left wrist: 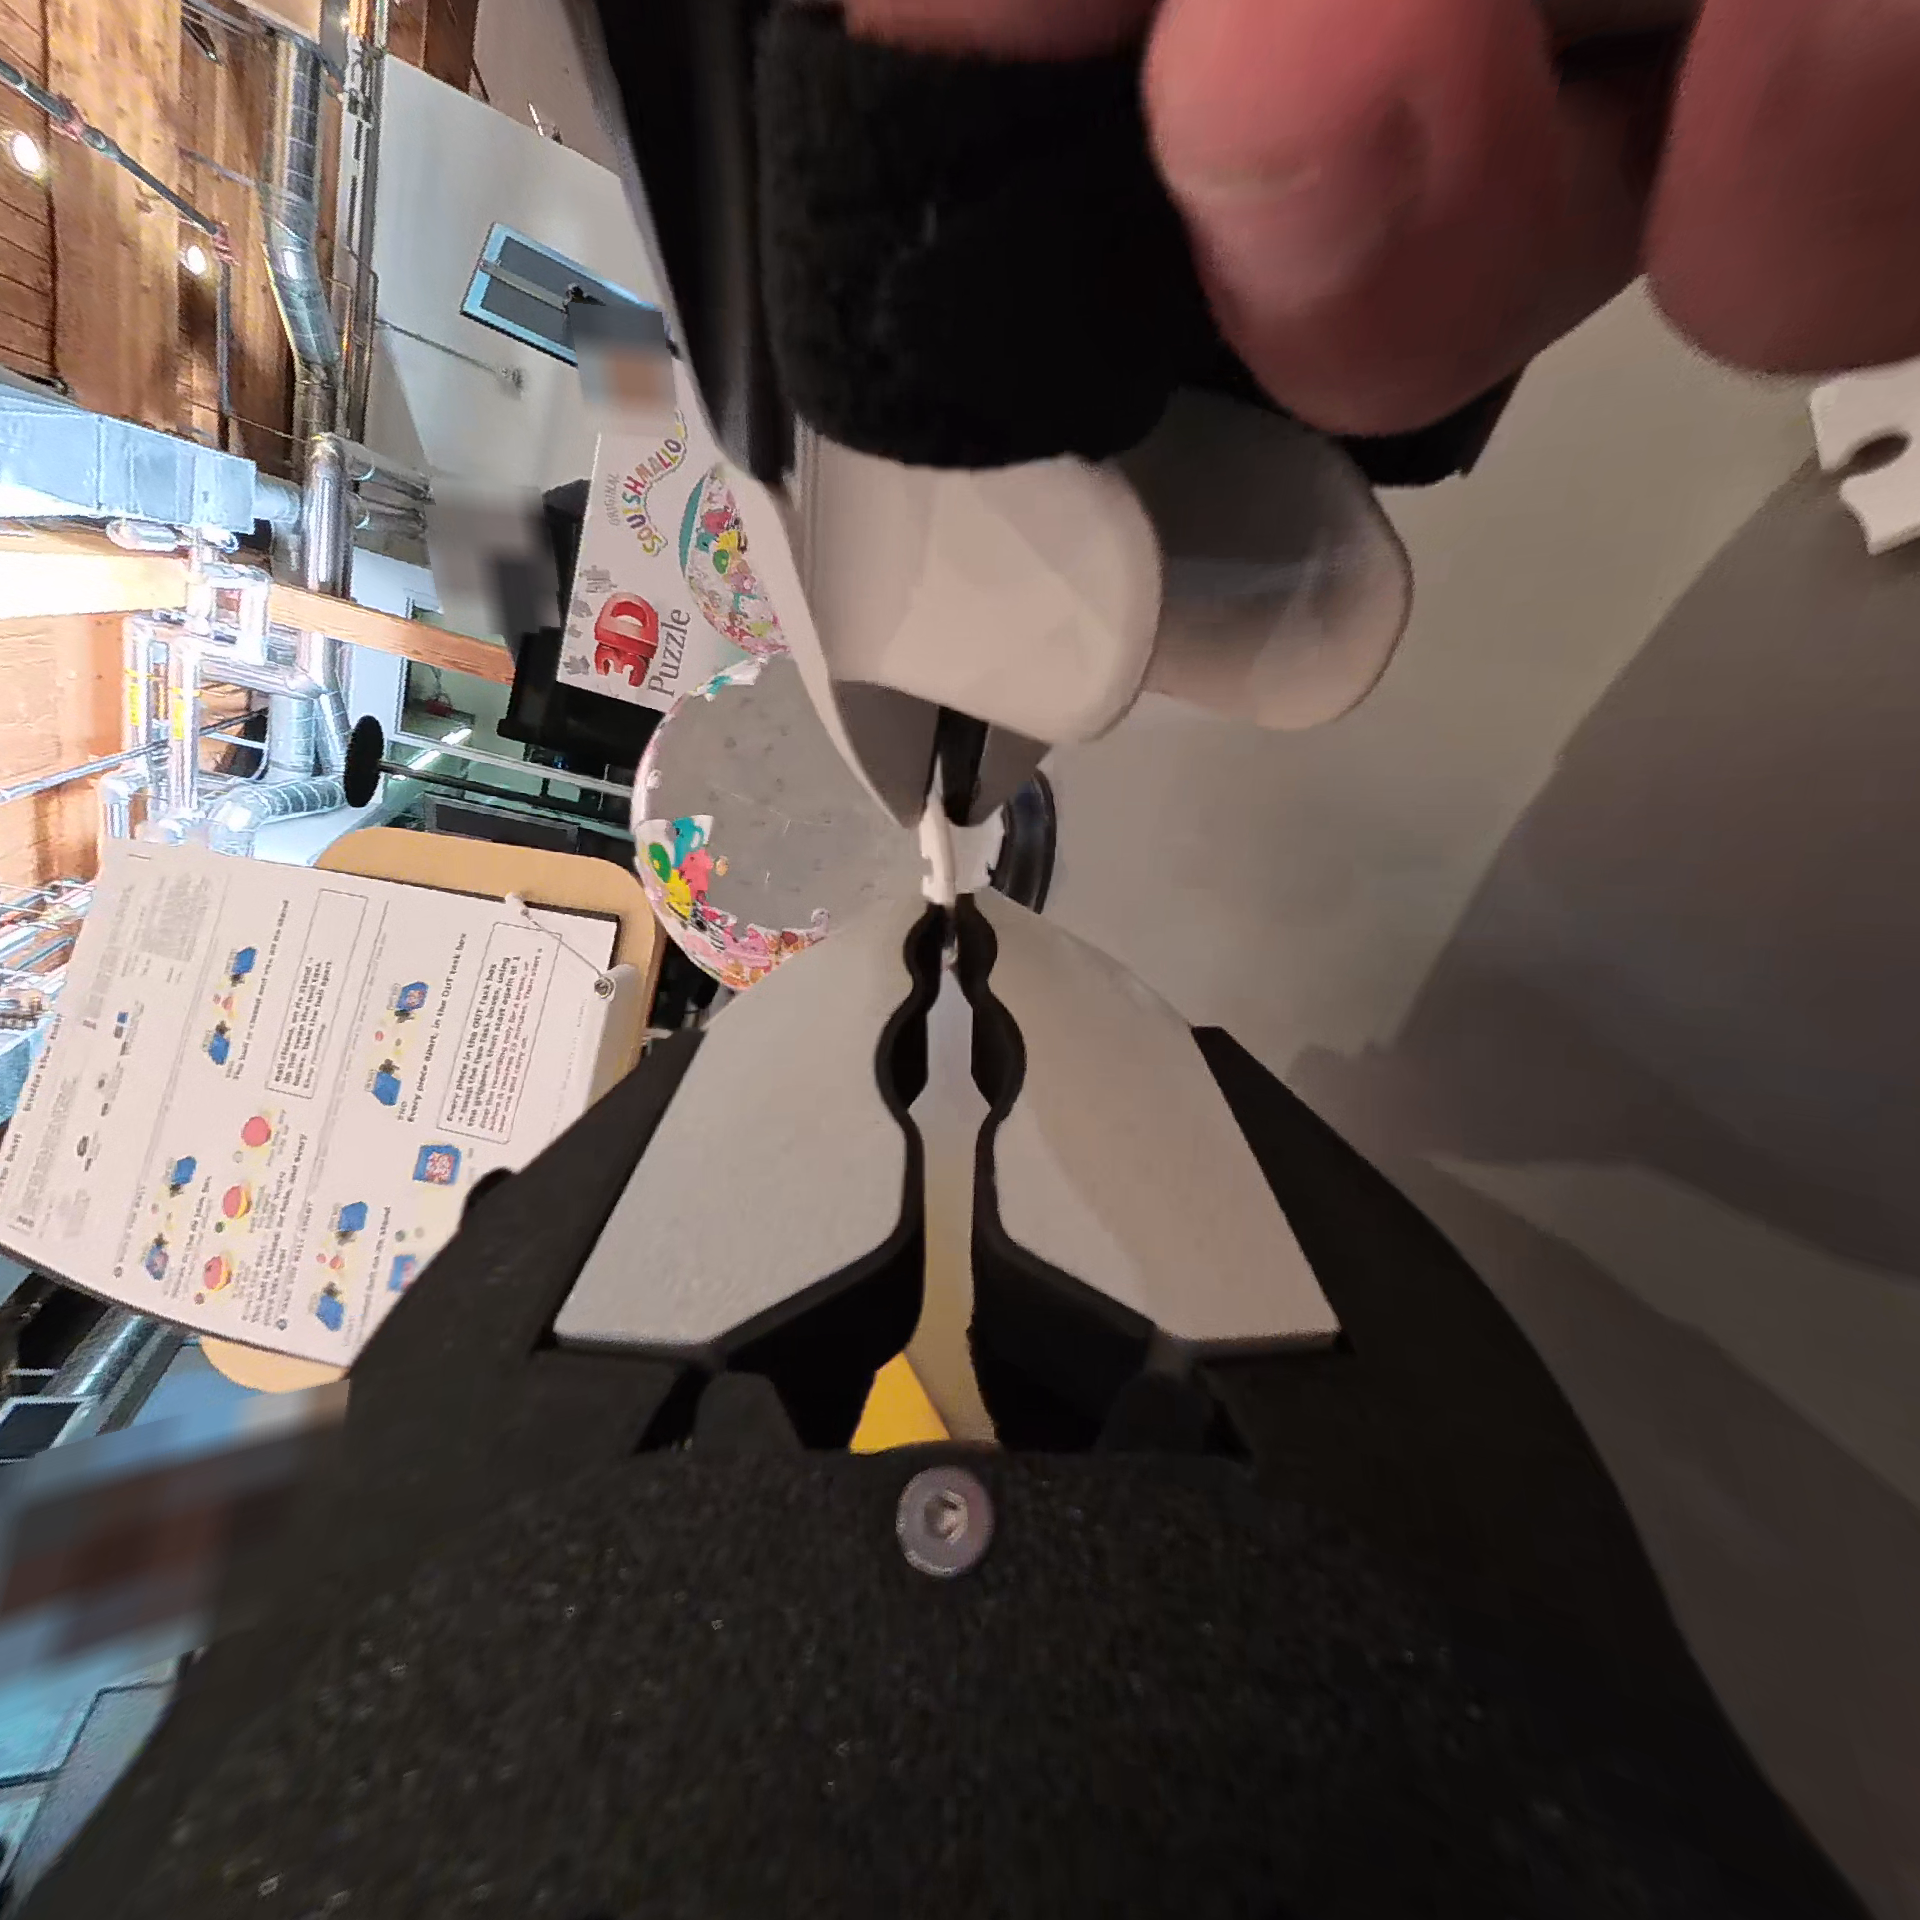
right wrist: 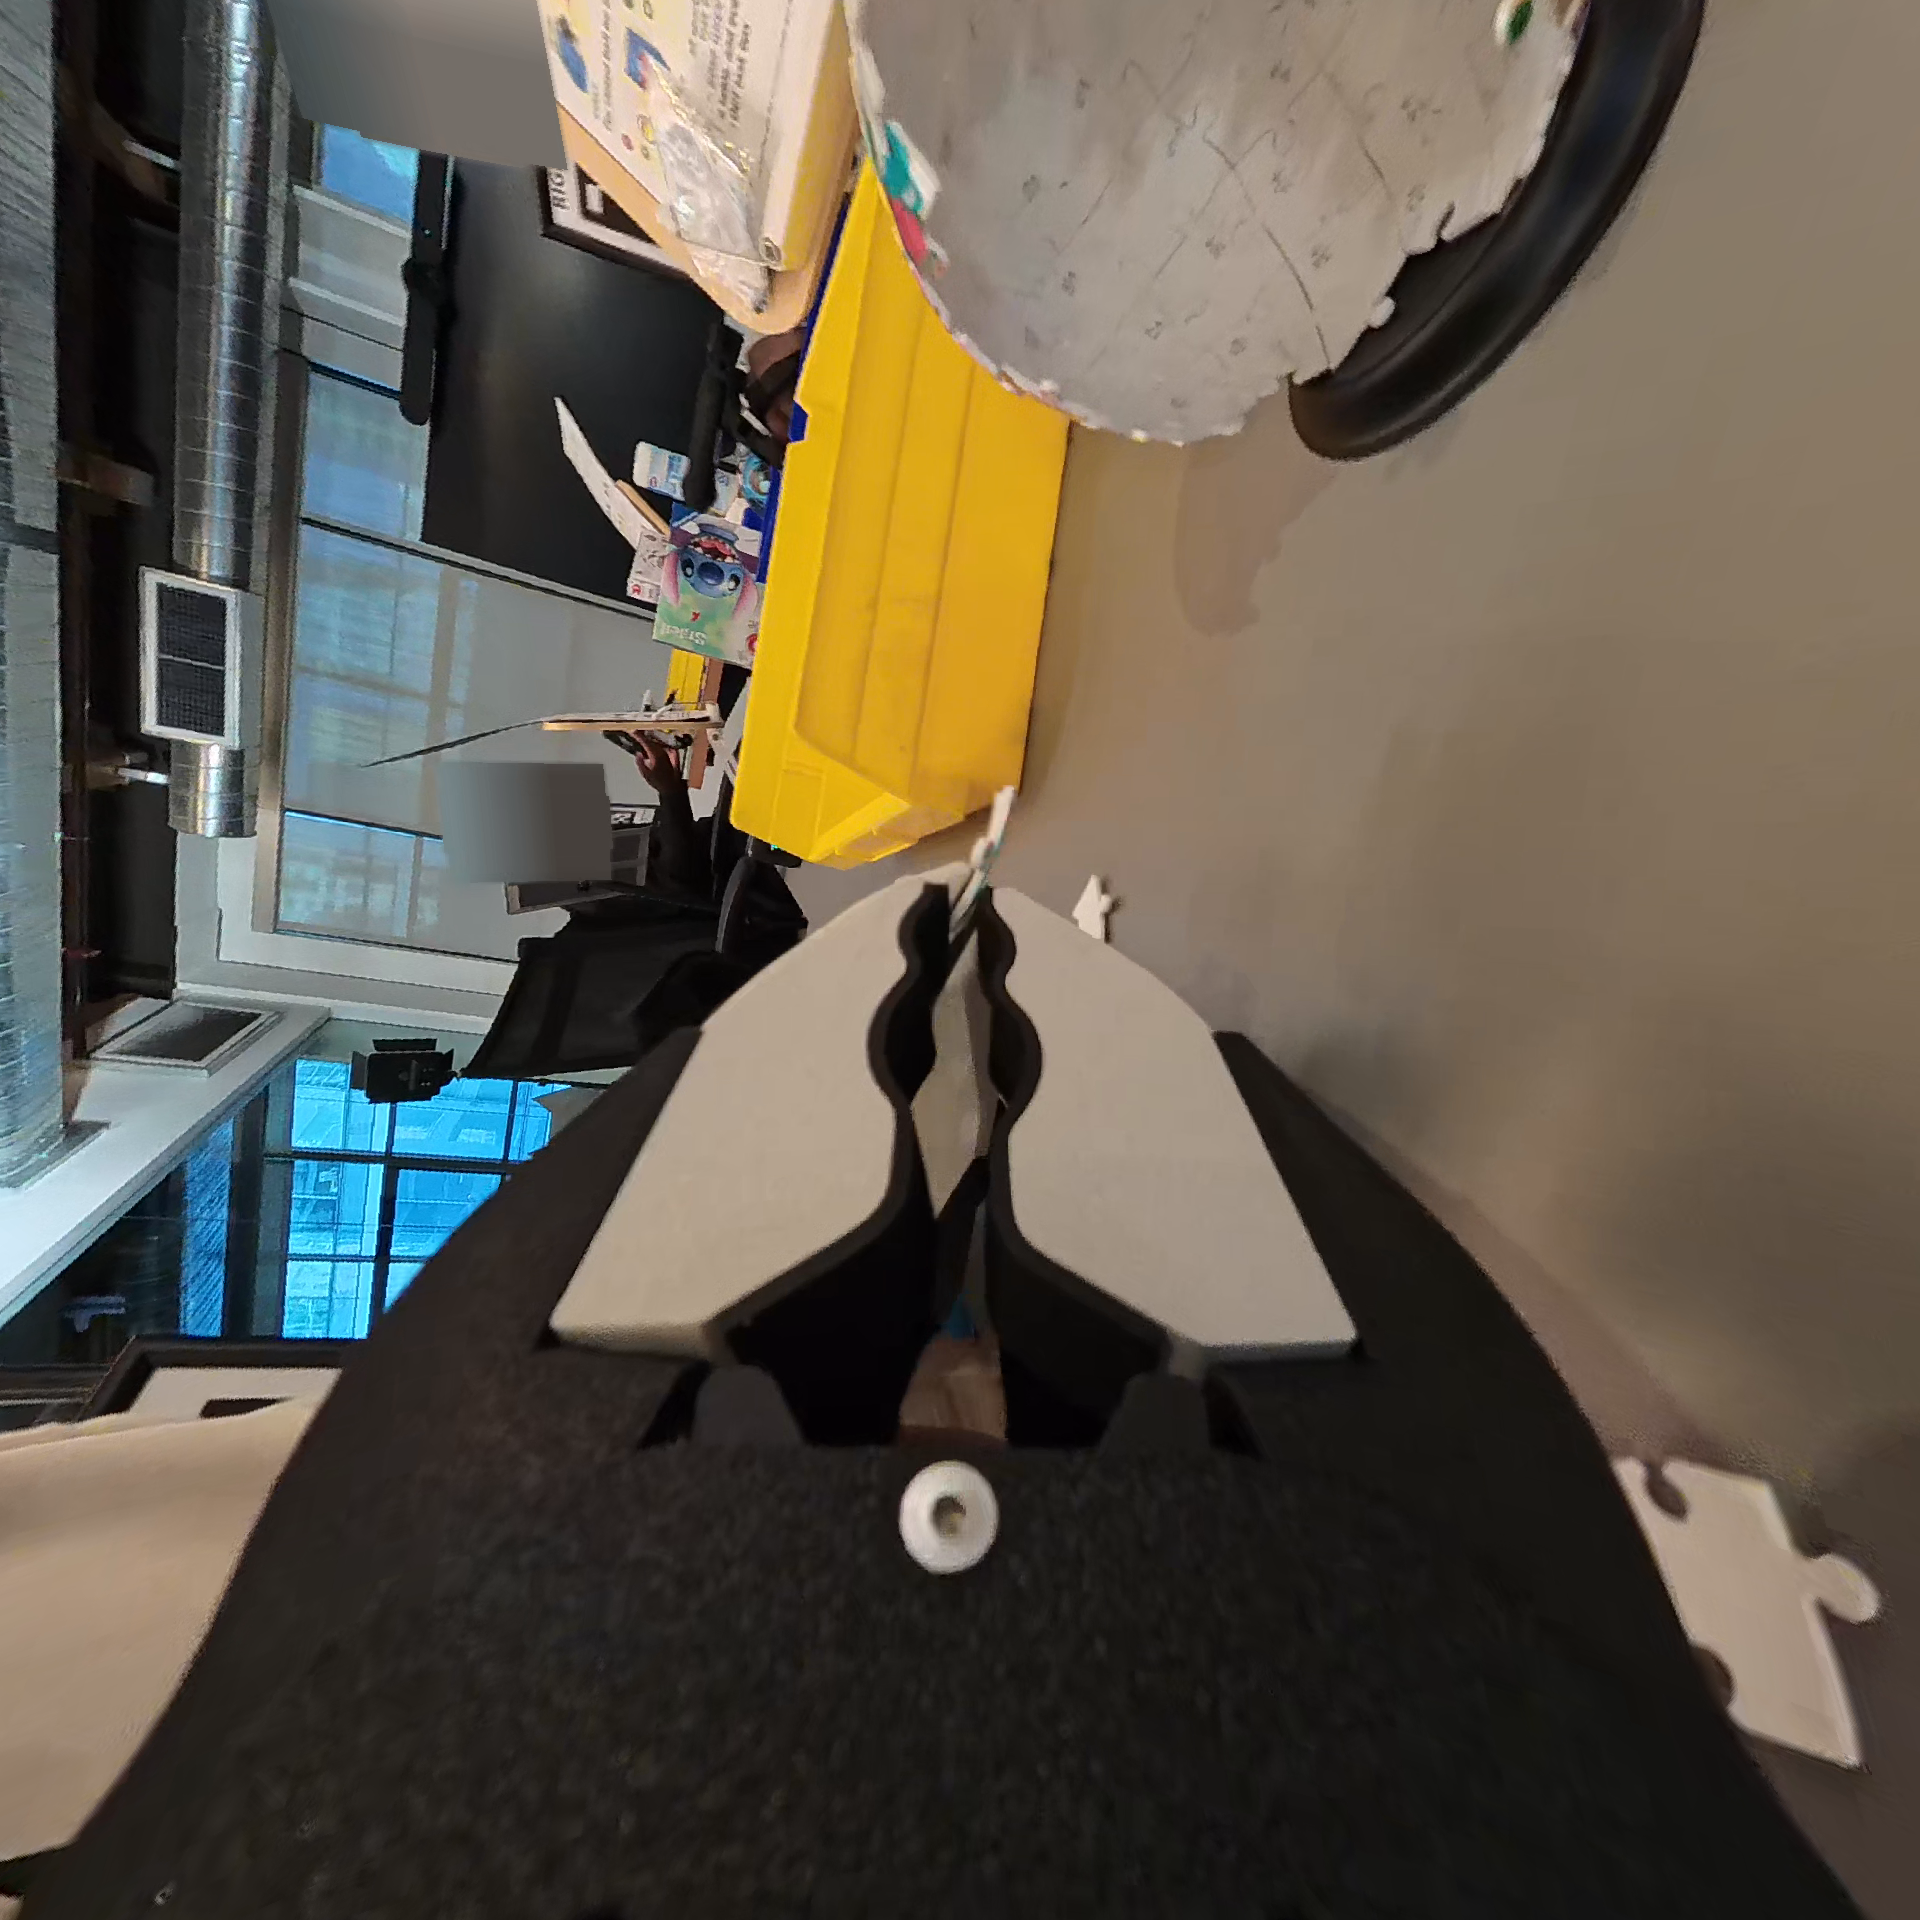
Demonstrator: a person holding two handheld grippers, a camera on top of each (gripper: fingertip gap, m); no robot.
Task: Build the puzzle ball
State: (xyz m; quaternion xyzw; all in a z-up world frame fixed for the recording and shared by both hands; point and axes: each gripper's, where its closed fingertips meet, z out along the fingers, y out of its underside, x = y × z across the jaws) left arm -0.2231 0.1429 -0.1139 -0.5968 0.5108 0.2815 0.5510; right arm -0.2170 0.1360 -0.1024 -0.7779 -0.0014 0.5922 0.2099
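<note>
In the left wrist view, a small white puzzle piece (left wrist: 961, 847) hangs in the air between two grippers. My left gripper (left wrist: 948, 920) is shut on its near edge. My right gripper (left wrist: 951, 790) comes in from above with a hand on it, and its tips pinch the far edge. In the right wrist view, the right gripper (right wrist: 961, 899) is shut on the same piece (right wrist: 995, 831), seen edge-on and sticking out past the tips. The left gripper does not show there. The partly built puzzle ball (left wrist: 748, 831) (right wrist: 1195, 208) rests on a black ring stand (right wrist: 1507, 260) just beyond.
A yellow bin (right wrist: 904, 582) stands on the grey table beside the ball. Loose white pieces (right wrist: 1766, 1621) (right wrist: 1091, 904) (left wrist: 1870, 478) lie on the table. The puzzle box (left wrist: 644, 582) and an instruction sheet on a board (left wrist: 291, 1091) stand behind the ball. My two grippers' fingertips are within a few centimetres of each other.
</note>
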